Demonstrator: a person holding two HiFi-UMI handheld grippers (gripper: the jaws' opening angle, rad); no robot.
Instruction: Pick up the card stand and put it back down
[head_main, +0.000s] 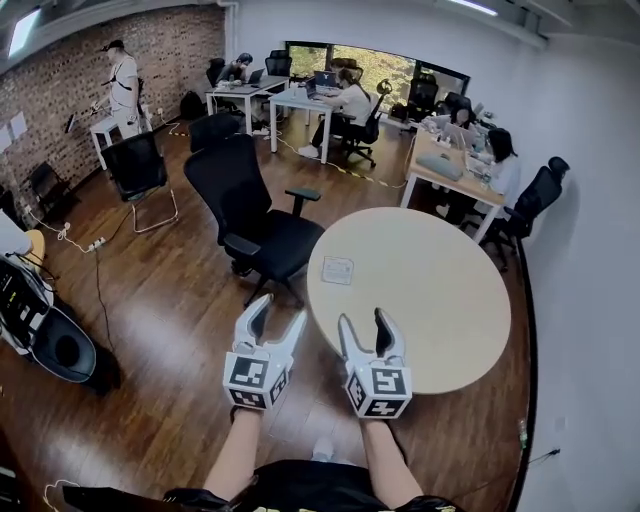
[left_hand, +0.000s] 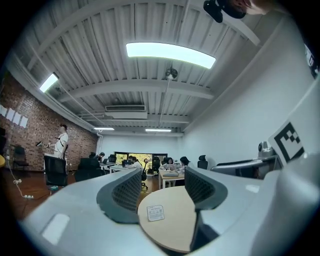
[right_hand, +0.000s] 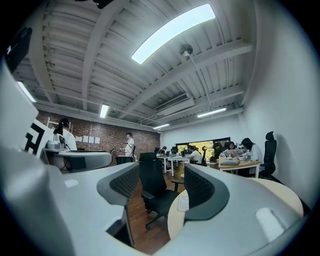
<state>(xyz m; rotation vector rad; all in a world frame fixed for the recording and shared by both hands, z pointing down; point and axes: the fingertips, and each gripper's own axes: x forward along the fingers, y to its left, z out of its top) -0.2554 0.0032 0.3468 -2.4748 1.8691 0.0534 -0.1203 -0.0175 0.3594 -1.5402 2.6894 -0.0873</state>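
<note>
The card stand (head_main: 337, 270) is a small clear square that lies on the round beige table (head_main: 440, 300), near its left edge. Both grippers hover short of the table's near edge, over the wooden floor. My left gripper (head_main: 277, 318) is open with nothing between its fingers, and the card stand (left_hand: 155, 212) shows ahead through the gap, on the table (left_hand: 175, 230). Just right of it, my right gripper (head_main: 364, 325) is also open and empty. In the right gripper view the card stand (right_hand: 183, 202) peeks out beside the right finger (right_hand: 202, 192).
A black office chair (head_main: 255, 215) stands against the table's left side, also seen as the chair (right_hand: 152, 187). A second black chair (head_main: 137, 165) stands farther left. Several people sit at desks (head_main: 450, 170) at the back. A white wall runs along the right.
</note>
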